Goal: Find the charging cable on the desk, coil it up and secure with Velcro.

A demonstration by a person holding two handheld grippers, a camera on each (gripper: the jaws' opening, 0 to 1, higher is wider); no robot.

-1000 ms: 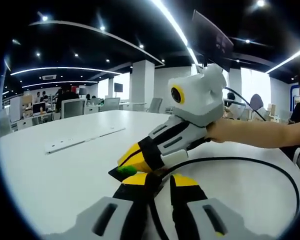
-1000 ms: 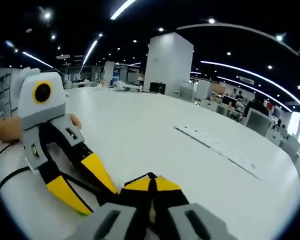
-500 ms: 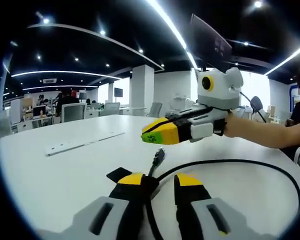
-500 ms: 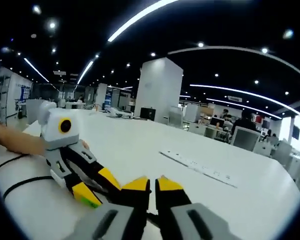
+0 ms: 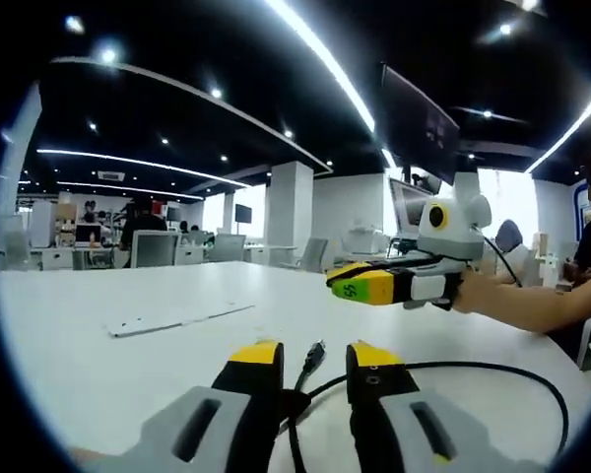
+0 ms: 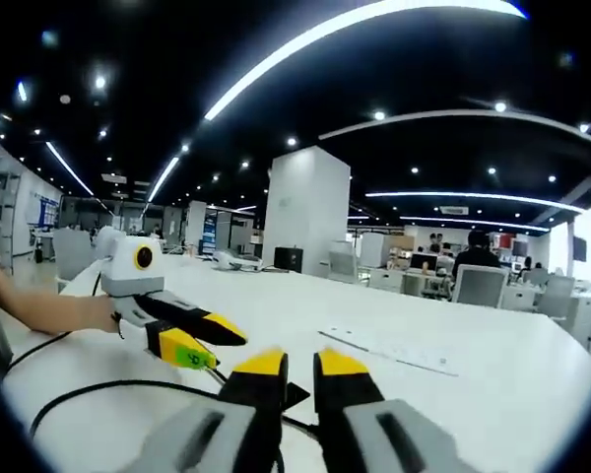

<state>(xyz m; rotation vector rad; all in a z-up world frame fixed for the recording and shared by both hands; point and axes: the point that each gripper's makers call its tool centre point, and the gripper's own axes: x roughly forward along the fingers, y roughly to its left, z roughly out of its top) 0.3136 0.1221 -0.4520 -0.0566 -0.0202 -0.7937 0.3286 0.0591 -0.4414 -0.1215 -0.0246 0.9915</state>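
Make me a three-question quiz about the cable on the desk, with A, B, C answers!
1. Where is the cable's plug?
A. On a chair
B. Between the jaws of the left gripper
C. In a cup

2. What colour is the cable?
A. Black
B. Red
C. White

3. How is the cable lying?
A. Wound tight and strapped
B. Hanging off the edge
C. Loose in a wide loop on the desk

Answers: 1 B, the plug sits in the gap between the two yellow tips. 2 A, it shows dark against the white desk. 3 C, it sweeps out to the side with no strap around it.
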